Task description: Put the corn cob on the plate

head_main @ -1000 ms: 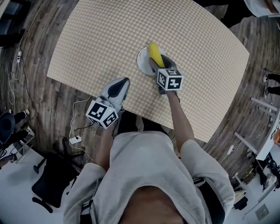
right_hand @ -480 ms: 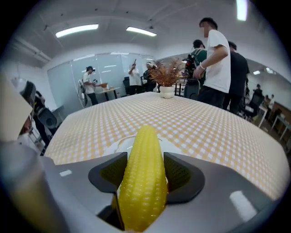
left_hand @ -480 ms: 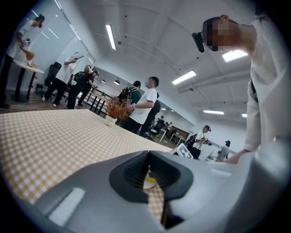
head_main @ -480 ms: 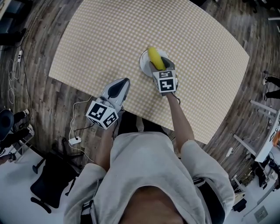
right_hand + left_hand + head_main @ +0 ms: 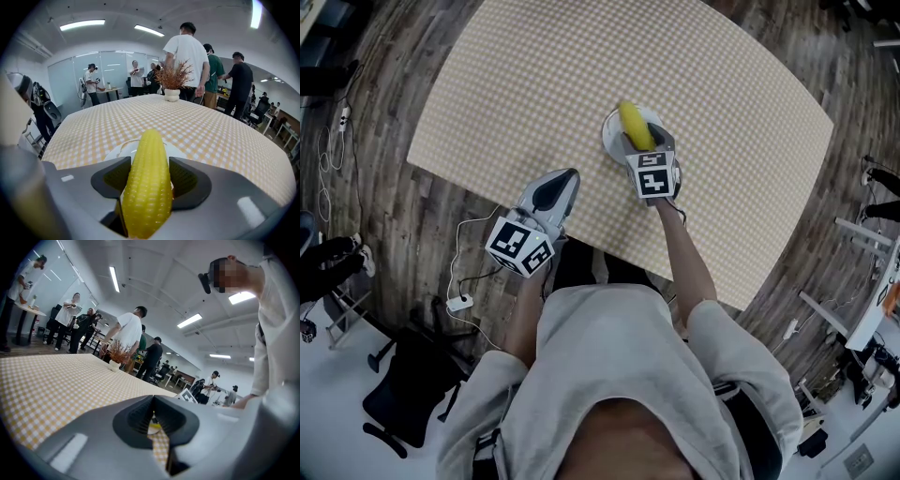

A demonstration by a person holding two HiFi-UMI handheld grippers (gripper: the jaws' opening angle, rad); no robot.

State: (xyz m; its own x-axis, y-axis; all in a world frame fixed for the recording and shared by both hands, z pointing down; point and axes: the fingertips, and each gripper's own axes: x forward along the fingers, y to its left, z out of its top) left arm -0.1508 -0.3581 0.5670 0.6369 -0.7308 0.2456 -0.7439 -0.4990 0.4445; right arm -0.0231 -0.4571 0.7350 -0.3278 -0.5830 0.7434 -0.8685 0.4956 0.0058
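Observation:
The yellow corn cob point(image 5: 634, 124) lies lengthwise between the jaws of my right gripper point(image 5: 642, 142), which is shut on it. It hangs over the small white plate point(image 5: 611, 133) on the checked table point(image 5: 534, 84). In the right gripper view the corn cob point(image 5: 149, 187) fills the gap between the pads of the right gripper point(image 5: 150, 164), and the plate point(image 5: 117, 151) shows just beyond and below its tip. My left gripper point(image 5: 565, 176) rests at the table's near edge, to the left of the plate. Its jaws are shut and hold nothing point(image 5: 153, 401).
A vase of dried twigs point(image 5: 172, 93) stands at the table's far end. Several people stand around the room beyond the table. A black chair point(image 5: 403, 394) and a white cable with a plug point(image 5: 459, 302) lie on the floor at the lower left.
My right gripper has rolled about its own axis with the corn cob in it, and its marker cube now faces the head camera more squarely. The left gripper has stayed put.

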